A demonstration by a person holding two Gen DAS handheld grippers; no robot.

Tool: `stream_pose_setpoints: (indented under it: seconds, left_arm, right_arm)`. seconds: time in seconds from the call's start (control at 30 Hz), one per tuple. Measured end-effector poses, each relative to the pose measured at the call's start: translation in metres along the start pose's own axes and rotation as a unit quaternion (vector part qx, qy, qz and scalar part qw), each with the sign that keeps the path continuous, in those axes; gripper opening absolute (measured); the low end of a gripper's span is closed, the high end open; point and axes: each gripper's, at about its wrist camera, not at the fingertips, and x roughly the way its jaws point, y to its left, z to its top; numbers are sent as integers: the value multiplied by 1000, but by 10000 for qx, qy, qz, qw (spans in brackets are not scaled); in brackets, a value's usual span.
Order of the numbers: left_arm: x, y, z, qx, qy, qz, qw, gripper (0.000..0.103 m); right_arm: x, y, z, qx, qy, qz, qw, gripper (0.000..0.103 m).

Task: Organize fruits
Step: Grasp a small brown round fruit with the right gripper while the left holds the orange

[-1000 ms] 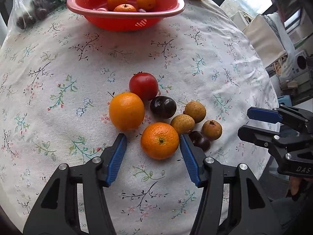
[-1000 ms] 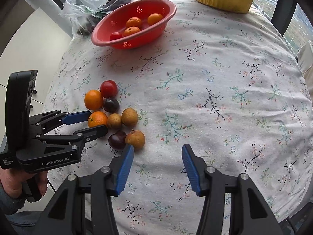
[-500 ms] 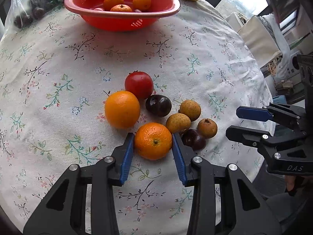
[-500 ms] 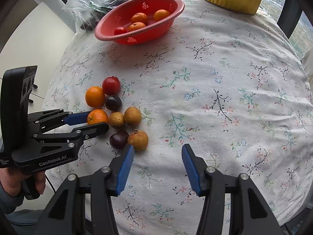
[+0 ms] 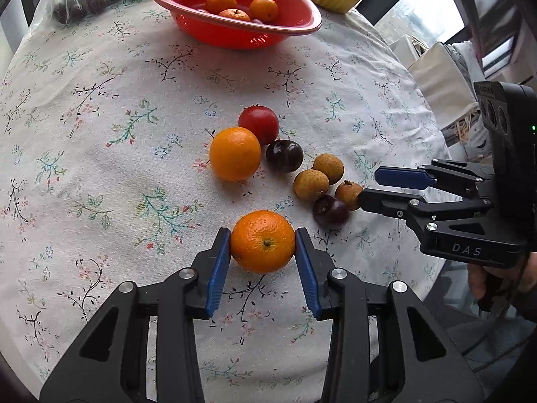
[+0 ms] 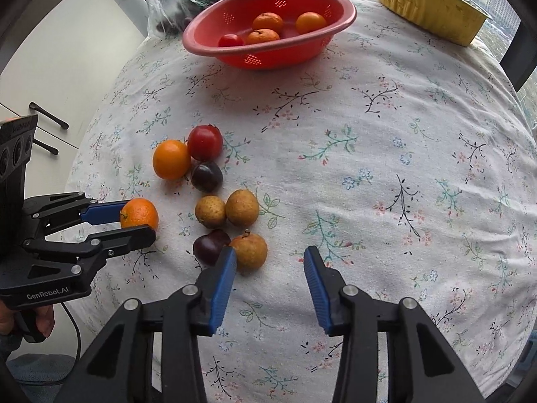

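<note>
The left gripper point(image 5: 262, 247) clamped an orange point(image 5: 262, 241) above the near tabletop point(image 5: 100, 134); the right gripper point(image 6: 270, 278) stood open, its left finger point(image 6: 223, 280) partly hiding a plum point(image 6: 210, 246).

A round table point(image 6: 386, 154) carries everything, and it is covered with a white tablecloth point(image 5: 100, 127) printed with small flowers and dark twigs. At the far side stands a red colander point(image 6: 268, 50), with a clear plastic bag point(image 6: 188, 3) of dark fruit just beside it and a yellow tray point(image 6: 433, 10) well apart from it. Nearer on the cloth lies a group of loose fruit: one smooth orange point(image 6: 171, 159) touching a red tomato point(image 6: 205, 142), a dark plum point(image 6: 206, 177) touching both, three brown longans point(image 6: 242, 207) close together, and a second dark plum point(image 6: 210, 246) touching the nearest longan.
</note>
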Motion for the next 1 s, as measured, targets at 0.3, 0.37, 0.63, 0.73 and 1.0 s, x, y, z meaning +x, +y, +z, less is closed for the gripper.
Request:
stream_pose_setpoints:
  seconds: [0.3, 0.37, 0.63, 0.73, 1.0]
  left_arm:
    - [1, 3, -7, -69, 27, -18, 10000, 36]
    - [2, 4, -7, -84, 45, -23, 10000, 36]
    - [3, 7, -6, -114, 53, -71, 9999, 36]
    - [2, 8, -6, -110, 55, -83, 9999, 36]
    - [4, 10, -6, -141, 75, -85, 9998, 36]
  right_arm:
    - [10, 13, 1, -324, 185, 192, 9991, 42]
    - [11, 13, 3, -344, 193, 269, 9989, 42]
    - [17, -4, 0, 57, 422, 997, 9941, 41]
    - [14, -4, -1, -24, 387, 1005, 9942, 41]
    - [15, -1, 5, -461, 413, 673, 9958, 41]
